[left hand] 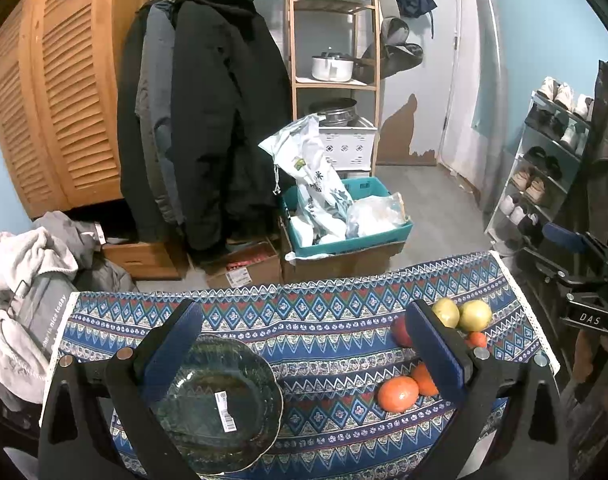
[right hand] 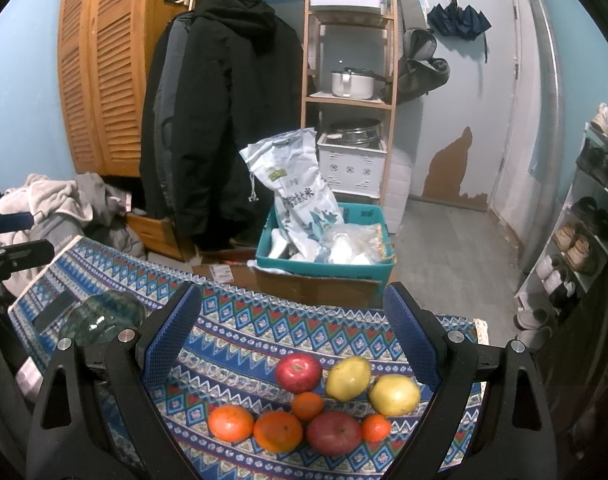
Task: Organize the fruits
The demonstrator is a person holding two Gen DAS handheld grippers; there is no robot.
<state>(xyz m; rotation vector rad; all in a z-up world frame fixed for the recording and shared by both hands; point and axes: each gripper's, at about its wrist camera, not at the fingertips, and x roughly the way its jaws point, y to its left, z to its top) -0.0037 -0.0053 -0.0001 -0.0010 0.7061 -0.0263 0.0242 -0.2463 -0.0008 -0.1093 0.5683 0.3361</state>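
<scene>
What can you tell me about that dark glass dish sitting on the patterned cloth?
The glass dish is a dark, greenish, see-through plate with a wavy, scalloped rim and a shallow well. A white barcode sticker is on it. It lies flat and empty on the blue patterned tablecloth, near the table's left end, apart from the fruit. In the left wrist view it sits under the left gripper, whose open fingers do not appear to touch it.

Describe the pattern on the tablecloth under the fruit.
The tablecloth has blue bands of diamonds and zigzags with red accents; clearest in the right wrist view.
</scene>
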